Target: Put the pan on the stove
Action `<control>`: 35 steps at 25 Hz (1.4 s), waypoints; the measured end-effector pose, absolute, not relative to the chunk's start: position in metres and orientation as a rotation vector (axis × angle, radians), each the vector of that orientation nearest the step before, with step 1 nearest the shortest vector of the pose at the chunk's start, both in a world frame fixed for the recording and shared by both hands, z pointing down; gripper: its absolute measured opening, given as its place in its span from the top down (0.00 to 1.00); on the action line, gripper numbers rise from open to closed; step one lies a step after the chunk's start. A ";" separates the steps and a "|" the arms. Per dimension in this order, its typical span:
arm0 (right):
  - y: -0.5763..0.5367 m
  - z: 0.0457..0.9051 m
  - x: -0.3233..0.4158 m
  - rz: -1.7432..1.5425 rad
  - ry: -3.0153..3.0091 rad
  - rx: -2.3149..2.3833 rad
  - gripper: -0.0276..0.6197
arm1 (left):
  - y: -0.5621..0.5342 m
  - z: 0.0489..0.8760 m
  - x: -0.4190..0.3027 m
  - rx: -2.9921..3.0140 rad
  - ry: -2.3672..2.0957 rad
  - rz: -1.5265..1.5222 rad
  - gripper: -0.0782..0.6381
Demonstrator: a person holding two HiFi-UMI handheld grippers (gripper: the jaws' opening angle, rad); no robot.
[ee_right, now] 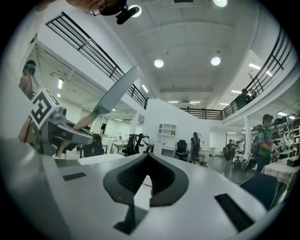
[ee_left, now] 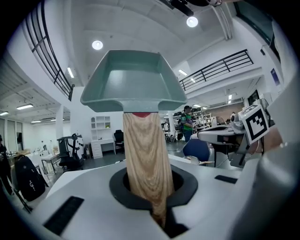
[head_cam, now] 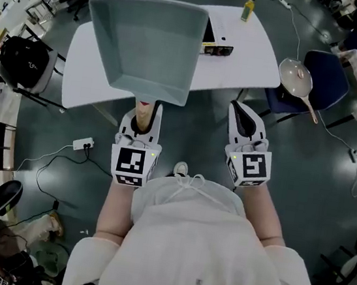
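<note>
- Head view: the pan [head_cam: 146, 45] is a deep, square, teal dish with smooth sloping walls and rounded corners. Its straight handle [head_cam: 143, 119] is pale wood with a visible grain.
- The left gripper [head_cam: 145, 109] is clamped on that handle. In the left gripper view the wood runs up from between the closed jaws to the pan's base.
- I see the pan lifted off every surface, in front of me and over the near edge of the white table [head_cam: 256, 57].
- The right gripper [head_cam: 241, 111] is just to the right of the pan. Its jaws are together with nothing between them.
- Behind the pan on the table is what looks like the stove [head_cam: 217, 42], a low box with a dark top. The pan's right wall covers its left part, so I can't see all of it.
- A yellow bottle [head_cam: 248, 9] stands at the table's far edge.
- A round pale pan [head_cam: 296, 77] with a wooden handle lies on a blue chair [head_cam: 329, 77] beside the table.
</note>
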State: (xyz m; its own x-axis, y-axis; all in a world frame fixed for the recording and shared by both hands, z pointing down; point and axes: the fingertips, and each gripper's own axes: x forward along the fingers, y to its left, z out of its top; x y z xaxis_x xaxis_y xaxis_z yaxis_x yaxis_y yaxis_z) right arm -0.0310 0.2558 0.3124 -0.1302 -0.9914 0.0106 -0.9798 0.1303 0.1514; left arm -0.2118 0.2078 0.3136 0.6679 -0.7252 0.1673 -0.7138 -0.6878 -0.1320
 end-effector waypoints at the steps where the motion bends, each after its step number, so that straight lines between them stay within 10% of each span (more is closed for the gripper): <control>1: 0.242 0.313 -0.032 -0.164 -2.273 2.000 0.95 | 0.193 0.314 -0.213 -2.824 1.217 -0.318 0.85; 35: -0.089 0.370 0.085 -0.004 -2.495 1.632 0.95 | -0.071 0.423 -0.084 -2.886 1.599 -0.708 0.85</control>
State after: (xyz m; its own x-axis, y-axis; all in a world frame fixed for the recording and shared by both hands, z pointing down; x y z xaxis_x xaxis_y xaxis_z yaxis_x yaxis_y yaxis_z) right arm 0.0854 -0.0885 0.3697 -0.3917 -0.9106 0.1320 -0.9102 0.4045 0.0894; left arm -0.0839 -0.0707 0.4234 0.4701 -0.7512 0.4634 -0.8481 -0.5298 0.0014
